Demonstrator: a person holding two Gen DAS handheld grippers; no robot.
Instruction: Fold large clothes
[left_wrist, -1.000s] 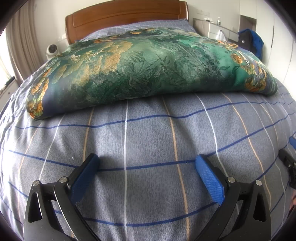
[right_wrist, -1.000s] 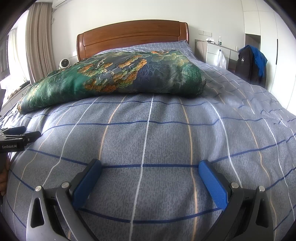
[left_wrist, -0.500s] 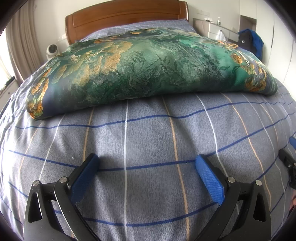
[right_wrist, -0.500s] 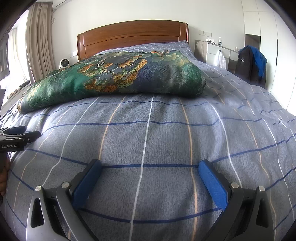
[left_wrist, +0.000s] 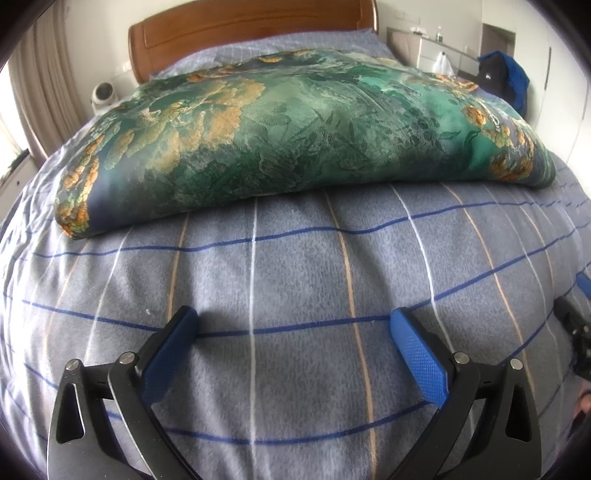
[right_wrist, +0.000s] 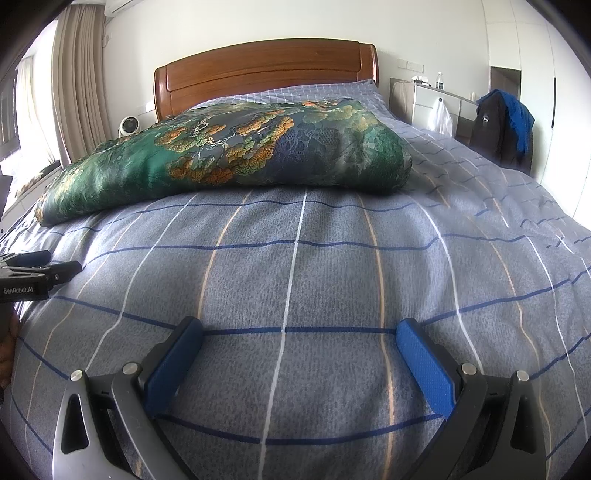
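A large green quilt with orange flower patterns (left_wrist: 295, 133) lies folded across the far half of the bed, also in the right wrist view (right_wrist: 229, 155). My left gripper (left_wrist: 293, 325) is open and empty, low over the grey-blue checked bedspread (left_wrist: 295, 266), well short of the quilt's near edge. My right gripper (right_wrist: 299, 330) is open and empty too, over the same bedspread (right_wrist: 332, 258). The left gripper shows at the left edge of the right wrist view (right_wrist: 37, 269), and the right gripper at the right edge of the left wrist view (left_wrist: 576, 325).
A wooden headboard (right_wrist: 266, 70) stands behind the quilt. A small white fan (right_wrist: 129, 125) and curtains (right_wrist: 77, 74) are at the left. A white dresser (right_wrist: 432, 99) and a dark and blue jacket (right_wrist: 506, 125) are at the right.
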